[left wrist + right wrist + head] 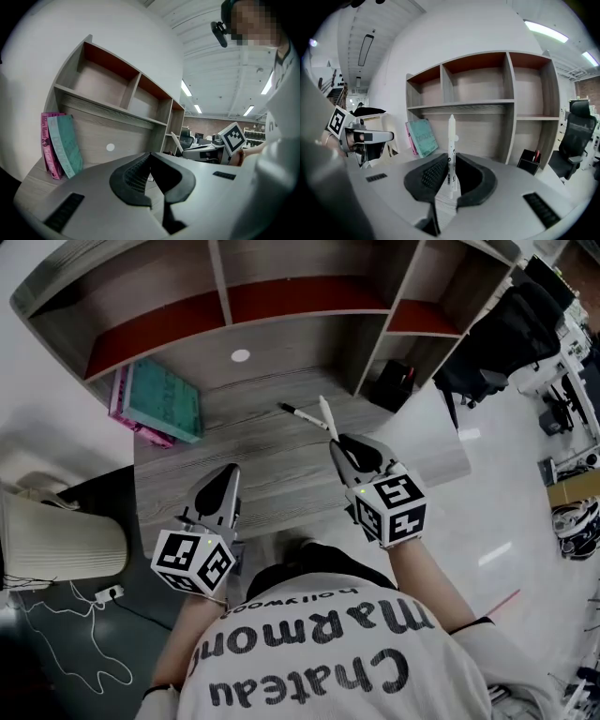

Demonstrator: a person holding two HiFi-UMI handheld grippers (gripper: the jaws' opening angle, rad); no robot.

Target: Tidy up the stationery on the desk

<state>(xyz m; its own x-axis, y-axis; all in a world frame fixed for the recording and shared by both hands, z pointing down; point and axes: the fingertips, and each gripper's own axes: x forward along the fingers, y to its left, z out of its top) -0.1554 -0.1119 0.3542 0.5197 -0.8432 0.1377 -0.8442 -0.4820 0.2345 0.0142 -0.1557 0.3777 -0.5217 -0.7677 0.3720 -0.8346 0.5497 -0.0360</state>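
Note:
A white pen (327,416) stands upright between the jaws of my right gripper (342,448), which is shut on its lower part; in the right gripper view the white pen (451,145) rises above the right gripper (451,163). A second pen with a black cap (302,414) lies on the wooden desk (272,474) just left of the held one. My left gripper (225,479) hovers over the desk's front left, and in its own view the left gripper (151,157) is shut on nothing. A black pen holder (394,382) sits at the desk's right end.
Teal and pink books (159,401) lean at the desk's back left. A shelf unit (281,296) with open compartments rises behind the desk. A pale chair (56,540) stands on the left, and a black office chair (497,343) on the right.

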